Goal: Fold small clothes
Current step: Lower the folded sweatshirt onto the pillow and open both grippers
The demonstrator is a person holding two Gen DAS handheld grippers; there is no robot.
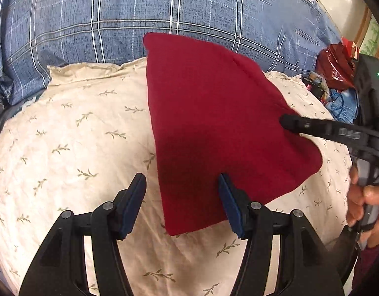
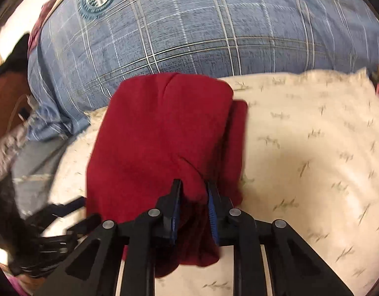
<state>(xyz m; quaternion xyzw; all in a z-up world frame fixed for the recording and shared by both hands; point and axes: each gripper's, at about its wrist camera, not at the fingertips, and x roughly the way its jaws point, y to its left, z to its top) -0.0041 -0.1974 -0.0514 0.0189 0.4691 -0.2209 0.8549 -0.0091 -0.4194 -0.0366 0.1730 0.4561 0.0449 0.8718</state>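
Garment: a dark red cloth [image 1: 214,113], plain and soft, lay partly folded on a cream pillow; in the right wrist view a second layer of it [image 2: 162,133] showed along its right side.
Place of the garment: across the middle of the cream pillow [image 1: 73,133], its far corner reaching over the pillow's far edge onto the blue checked bedding.
Support: the cream pillow, printed with small green sprigs, lay on a bed; the blue checked quilt [image 1: 115,12] rose behind it along the far side.
Left tool [image 1: 182,185]: its fingers stood wide apart, and nothing was pinched between them. The left blue pad [image 1: 132,204] hung over bare pillow; the right pad was over the near edge of the red cloth. Whether that pad touched the cloth could not be told.
Right tool [image 2: 193,187]: narrow, its two blue pads pressed on a bunched fold at the near end of the red cloth, which hung down between and below the fingers. In the left wrist view one black finger of it [image 1: 295,123] met the cloth's right side.
Hand: a person's hand [image 1: 367,202] gripped the handle of the right tool at the right edge of the left wrist view.
Clutter: a red plastic bag [image 1: 337,66] and blue items lay beyond the pillow's far right corner; too small to name further.
Sharpness: the right wrist view was blurred toward its edges.
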